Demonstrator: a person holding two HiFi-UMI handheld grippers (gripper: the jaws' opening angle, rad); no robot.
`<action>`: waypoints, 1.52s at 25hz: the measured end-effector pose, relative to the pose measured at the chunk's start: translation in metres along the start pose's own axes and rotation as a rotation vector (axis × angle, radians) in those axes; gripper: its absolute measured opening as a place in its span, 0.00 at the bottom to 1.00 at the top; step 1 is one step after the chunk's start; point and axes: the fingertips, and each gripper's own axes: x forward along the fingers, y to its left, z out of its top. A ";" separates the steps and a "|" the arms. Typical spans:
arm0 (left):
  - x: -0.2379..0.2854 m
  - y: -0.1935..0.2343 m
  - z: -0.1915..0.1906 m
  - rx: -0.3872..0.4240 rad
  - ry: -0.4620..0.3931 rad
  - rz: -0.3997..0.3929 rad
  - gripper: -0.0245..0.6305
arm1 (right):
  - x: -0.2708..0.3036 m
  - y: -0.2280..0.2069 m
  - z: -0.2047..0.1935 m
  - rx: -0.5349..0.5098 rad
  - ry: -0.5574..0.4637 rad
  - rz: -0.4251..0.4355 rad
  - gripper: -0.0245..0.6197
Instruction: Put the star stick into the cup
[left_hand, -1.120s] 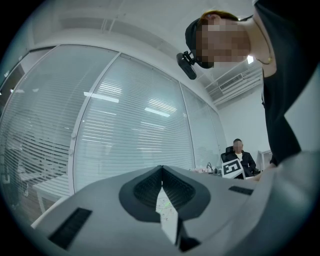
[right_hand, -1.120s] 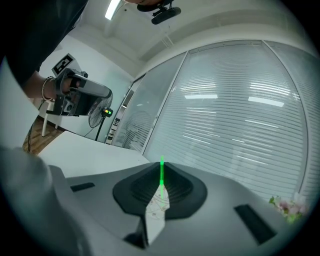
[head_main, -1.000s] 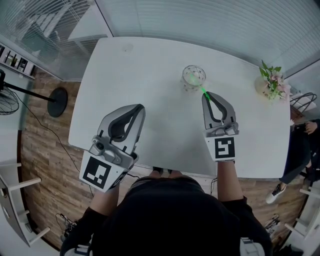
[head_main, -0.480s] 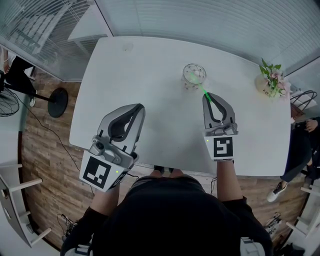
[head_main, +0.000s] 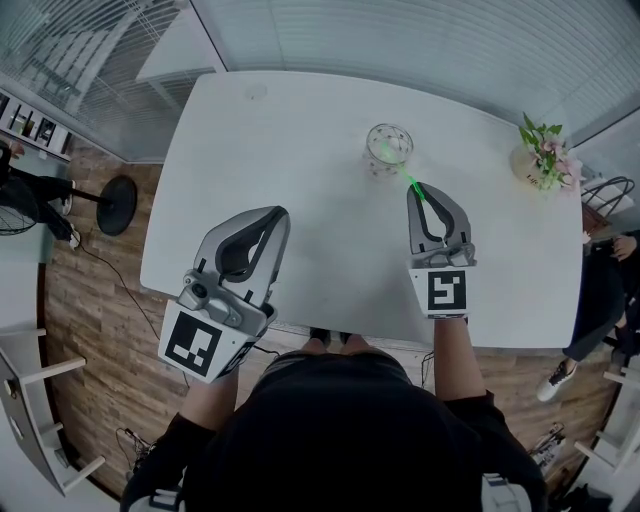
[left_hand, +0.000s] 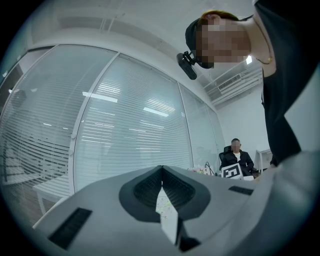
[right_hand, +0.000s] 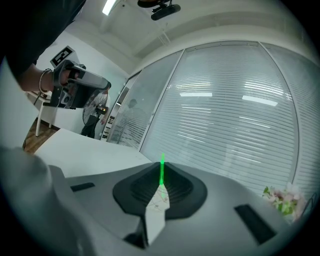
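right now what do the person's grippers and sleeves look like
The left gripper and right gripper share one build: light grey curved shells with black ribbed pads lining the inside. Each carries a white cube at its rear, printed with black square markers. No cables show on either. The person wears a black top, and its sleeves leave the forearms uncovered.

bright, even light; fisheye-warped edges

Left tool (head_main: 283, 213) and right tool (head_main: 413, 188) grey; black top (head_main: 340, 440) worn
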 end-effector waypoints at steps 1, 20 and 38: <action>-0.001 0.000 0.000 0.006 0.003 0.005 0.06 | 0.000 0.000 0.000 0.002 -0.003 -0.004 0.08; -0.006 -0.002 0.008 0.025 -0.011 0.011 0.06 | -0.009 -0.006 0.026 0.067 -0.074 -0.014 0.31; 0.015 -0.013 0.012 0.025 -0.039 -0.019 0.06 | -0.041 -0.021 0.074 0.168 -0.136 0.008 0.32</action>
